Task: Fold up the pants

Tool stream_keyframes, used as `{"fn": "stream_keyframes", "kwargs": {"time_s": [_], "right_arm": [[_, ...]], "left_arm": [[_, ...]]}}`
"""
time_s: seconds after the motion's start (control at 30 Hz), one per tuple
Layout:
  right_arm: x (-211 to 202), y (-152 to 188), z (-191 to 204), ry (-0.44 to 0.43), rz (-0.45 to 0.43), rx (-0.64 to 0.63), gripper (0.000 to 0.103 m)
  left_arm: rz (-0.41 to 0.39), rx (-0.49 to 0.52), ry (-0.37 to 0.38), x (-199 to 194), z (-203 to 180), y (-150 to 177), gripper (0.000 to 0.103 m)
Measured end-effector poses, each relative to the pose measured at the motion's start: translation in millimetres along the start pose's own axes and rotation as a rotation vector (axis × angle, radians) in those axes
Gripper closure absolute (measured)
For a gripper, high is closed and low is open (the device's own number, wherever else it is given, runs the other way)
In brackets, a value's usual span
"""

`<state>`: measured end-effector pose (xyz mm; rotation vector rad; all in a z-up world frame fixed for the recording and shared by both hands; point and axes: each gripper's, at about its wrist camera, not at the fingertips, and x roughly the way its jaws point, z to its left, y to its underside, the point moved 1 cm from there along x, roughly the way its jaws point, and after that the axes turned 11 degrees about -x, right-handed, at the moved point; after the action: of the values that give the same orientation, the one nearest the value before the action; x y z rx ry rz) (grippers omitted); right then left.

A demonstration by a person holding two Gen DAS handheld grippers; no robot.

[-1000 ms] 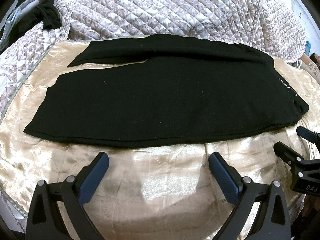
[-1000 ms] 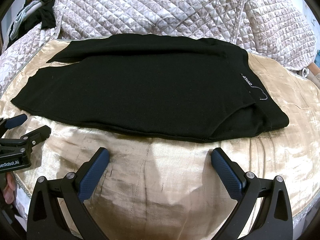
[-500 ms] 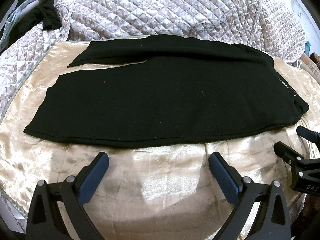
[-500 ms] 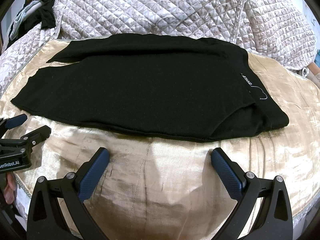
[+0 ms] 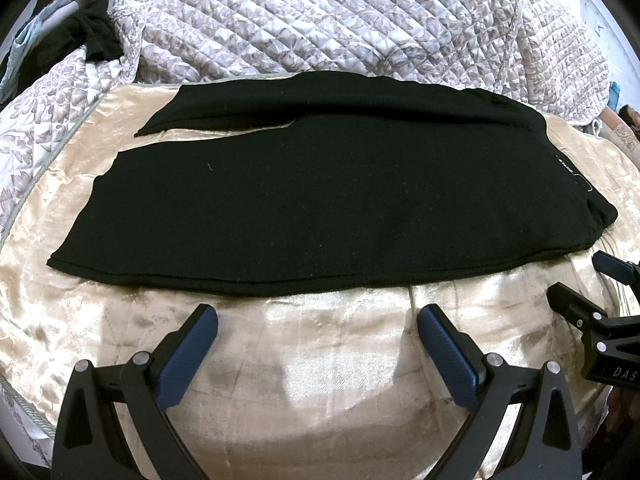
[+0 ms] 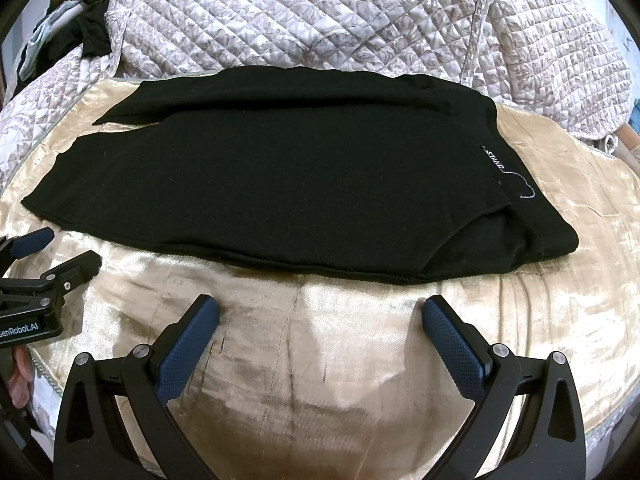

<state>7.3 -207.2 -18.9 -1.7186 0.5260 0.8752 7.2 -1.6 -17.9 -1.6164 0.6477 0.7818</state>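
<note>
Black pants (image 5: 320, 200) (image 6: 280, 184) lie flat and lengthwise on a gold satin sheet (image 5: 340, 360) (image 6: 320, 360), one leg laid over the other, waistband with a white label (image 6: 494, 158) at the right. My left gripper (image 5: 318, 318) stands open just short of the pants' near edge, nothing between its blue pads. My right gripper (image 6: 320, 308) is likewise open and empty near the waist end. Each gripper shows at the edge of the other's view: the right gripper (image 5: 588, 280), the left gripper (image 6: 60, 248).
A quilted floral bedspread (image 5: 340, 20) (image 6: 320, 20) is heaped behind the pants. Dark clothing (image 5: 92, 32) lies at the far left corner. The sheet's corded edge (image 5: 24, 400) runs along the left and near side.
</note>
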Motion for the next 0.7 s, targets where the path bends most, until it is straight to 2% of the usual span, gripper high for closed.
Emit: {"fn": "stream_keyframes", "kwargs": {"time_s": [0.7], "right_arm": [[-1.2, 3.0, -2.5, -0.01, -0.023, -0.002, 0.001]], "left_arm": [[-0.007, 0.003, 0.0, -8.3, -0.1, -4.1, 0.001]]}}
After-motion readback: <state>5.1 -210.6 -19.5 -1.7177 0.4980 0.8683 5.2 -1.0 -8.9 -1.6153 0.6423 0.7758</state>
